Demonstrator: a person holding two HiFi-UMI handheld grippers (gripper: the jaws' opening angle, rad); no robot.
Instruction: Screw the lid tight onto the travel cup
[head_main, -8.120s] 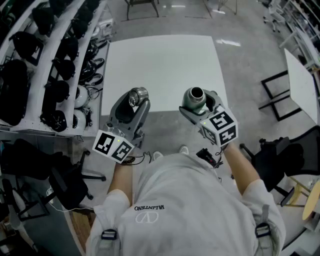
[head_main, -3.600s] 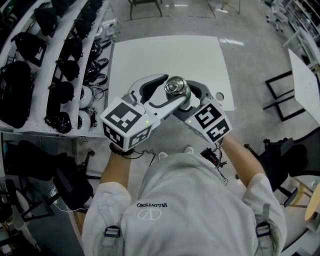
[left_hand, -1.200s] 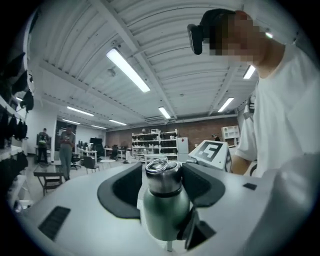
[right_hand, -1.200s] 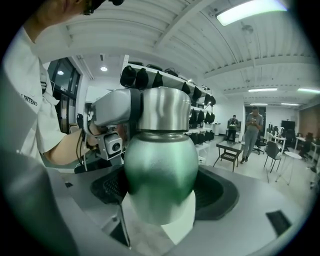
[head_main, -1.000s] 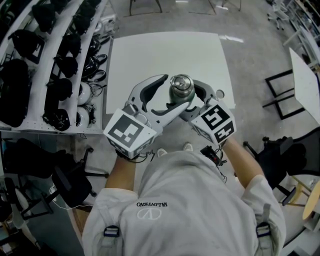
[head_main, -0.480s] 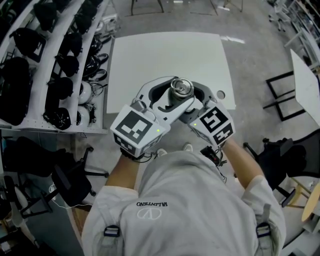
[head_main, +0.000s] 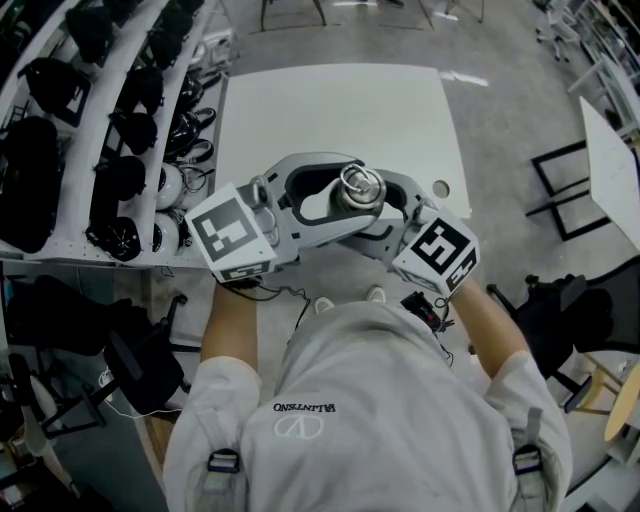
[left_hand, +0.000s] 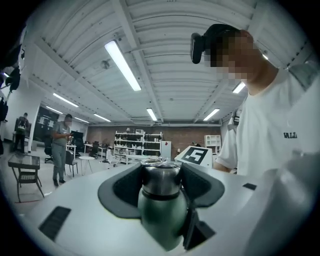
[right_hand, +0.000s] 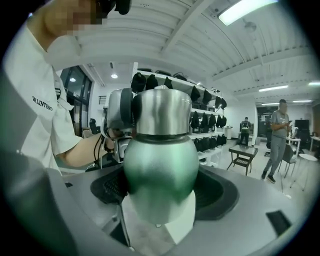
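The travel cup, a green body (right_hand: 161, 167) with a steel lid (right_hand: 162, 112) on top, is held upright in the air above the table's near edge. My right gripper (right_hand: 162, 195) is shut on the green body from the right. My left gripper (left_hand: 161, 182) reaches in from the left, and its dark pads (left_hand: 127, 187) press on both sides of the lid (left_hand: 160, 177). From the head view the lid (head_main: 357, 186) shows from above, ringed by the left gripper (head_main: 345, 190) and the right gripper (head_main: 385, 205). The cup's base is hidden.
A white table (head_main: 330, 110) lies below and beyond the cup. White shelves with dark bags (head_main: 120, 110) run along the left. A black chair (head_main: 555, 310) and another table (head_main: 605, 160) stand at the right. People stand far off in the room (left_hand: 60, 145).
The left gripper's jaws, wide apart round the lid a second ago, have closed onto it. Its marker cube has swung left and up round the cup. The right gripper has barely moved.
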